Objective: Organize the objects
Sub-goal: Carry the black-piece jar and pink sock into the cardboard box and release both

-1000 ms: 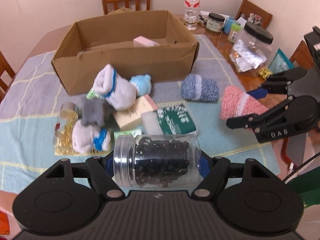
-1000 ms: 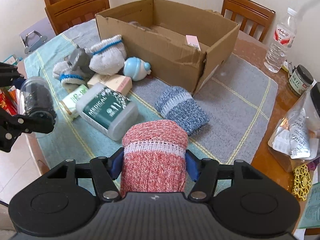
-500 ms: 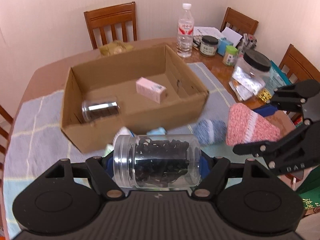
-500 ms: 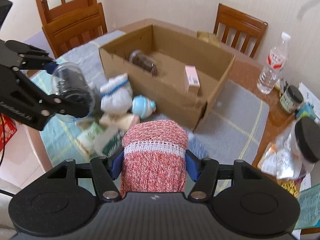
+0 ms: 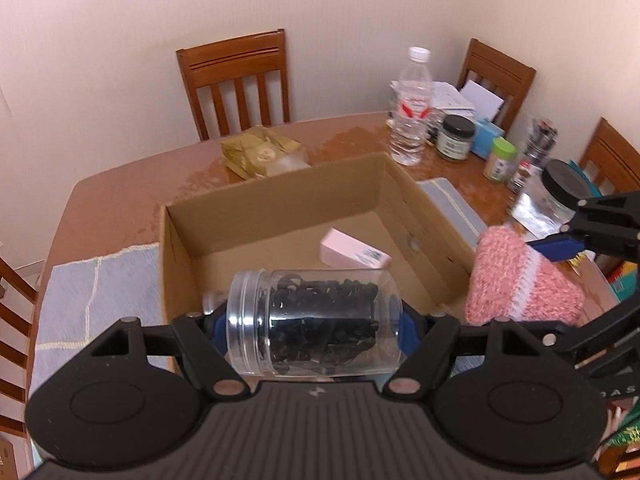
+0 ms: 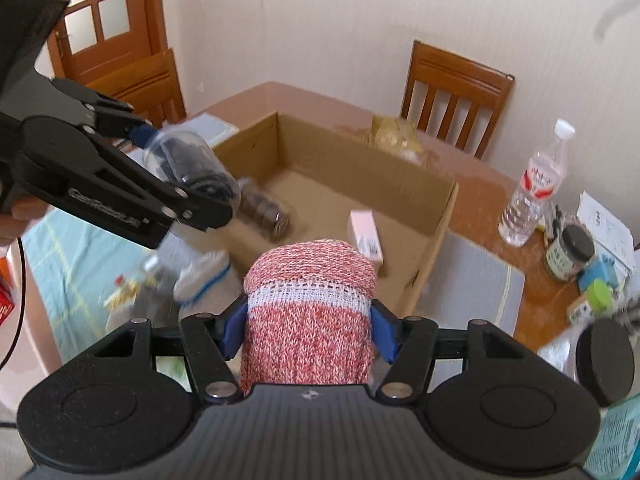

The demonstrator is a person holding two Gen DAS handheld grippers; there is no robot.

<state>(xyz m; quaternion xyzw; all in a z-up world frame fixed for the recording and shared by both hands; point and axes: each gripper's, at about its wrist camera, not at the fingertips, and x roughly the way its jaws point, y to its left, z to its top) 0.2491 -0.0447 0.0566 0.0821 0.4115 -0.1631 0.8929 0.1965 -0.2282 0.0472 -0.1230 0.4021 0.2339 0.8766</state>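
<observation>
Left tongs [image 5: 314, 326] clamping clear jar [image 5: 316, 322] of black bits, right tongs [image 6: 308, 322] pink knit sock [image 6: 310, 312].

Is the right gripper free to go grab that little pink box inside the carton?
Probably not: the right gripper is shut on the pink sock, so its jaws are full, though the cardboard box is open-topped and the pink box lies uncovered.

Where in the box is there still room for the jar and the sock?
The brown cardboard box has bare floor along its back wall, behind the small pink carton. Its left front corner is taken by a clear lying jar. Outside, its front-left side is crowded with socks.
</observation>
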